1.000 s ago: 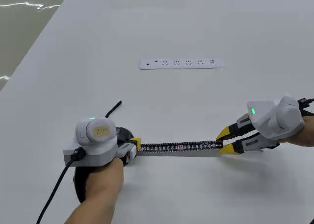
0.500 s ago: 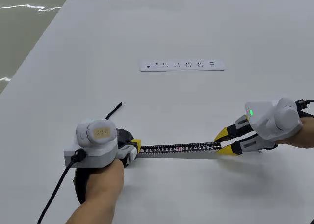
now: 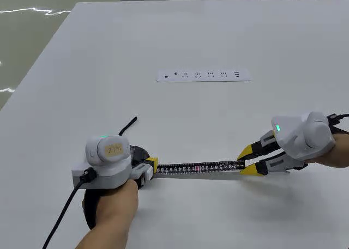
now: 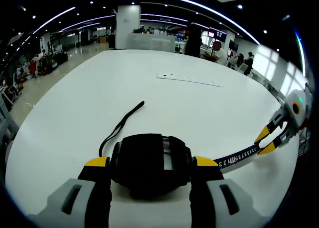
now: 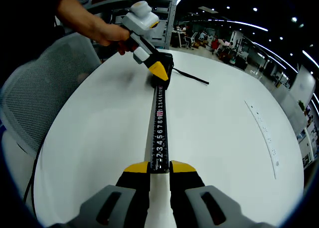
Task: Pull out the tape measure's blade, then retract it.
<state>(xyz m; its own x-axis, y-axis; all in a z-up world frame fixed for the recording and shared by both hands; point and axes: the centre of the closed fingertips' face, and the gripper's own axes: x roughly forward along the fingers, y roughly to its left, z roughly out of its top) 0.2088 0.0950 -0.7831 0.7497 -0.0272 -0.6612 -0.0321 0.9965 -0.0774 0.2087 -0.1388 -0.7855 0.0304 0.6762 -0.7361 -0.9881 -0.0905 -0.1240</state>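
Note:
The black tape measure case (image 3: 139, 153) rests on the white table, and my left gripper (image 3: 146, 169) is shut on it; in the left gripper view the case (image 4: 150, 160) sits squeezed between the yellow-tipped jaws. The black blade (image 3: 199, 166) runs right from the case, just above the tabletop. My right gripper (image 3: 244, 162) is shut on the blade's end. Along the right gripper view the numbered blade (image 5: 160, 130) stretches from my right gripper (image 5: 159, 166) to the case (image 5: 163, 71). The case's thin black strap (image 3: 128, 125) trails on the table behind it.
A white power strip (image 3: 203, 75) lies flat further back on the table (image 3: 98, 69), well beyond the blade. A grey mesh chair (image 5: 45, 88) stands off the table's near edge. A black cable (image 3: 62, 213) hangs from the left gripper.
The right gripper has edged slightly left toward the case with the blade end. The left gripper and case have stayed put; the camera has shifted a little.

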